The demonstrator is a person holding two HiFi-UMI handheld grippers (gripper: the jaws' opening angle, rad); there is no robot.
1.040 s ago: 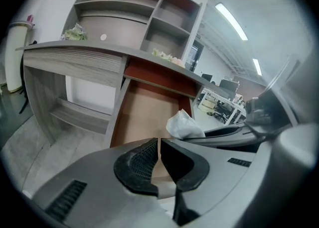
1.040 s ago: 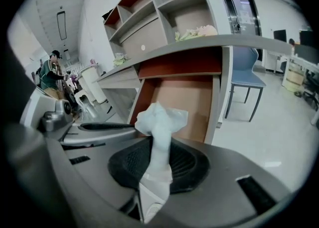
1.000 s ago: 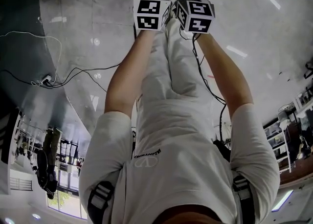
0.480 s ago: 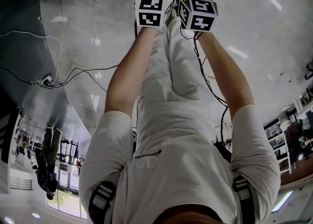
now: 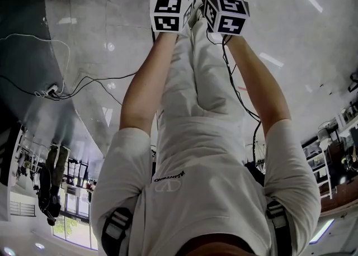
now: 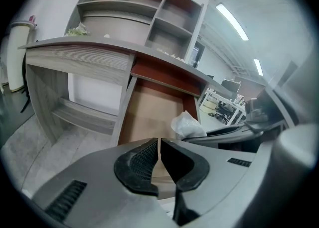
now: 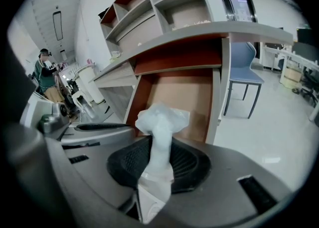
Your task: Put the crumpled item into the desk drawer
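Right gripper (image 7: 157,165) fingers opening, pads touching the crumpled white wad (image 7: 160,122) over the open desk drawer (image 7: 184,97). Left gripper (image 6: 159,165) fingers pressed together, empty. Stay centred over drawer, release fully.

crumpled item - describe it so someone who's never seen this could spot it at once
Find the grey desk with its open drawer, brown inside. Just in front of that drawer, the right hand-held gripper has the crumpled item standing upright between its opening jaws. It is the only white, wrinkled, soft-looking wad there, against the grey gripper and the brown drawer.
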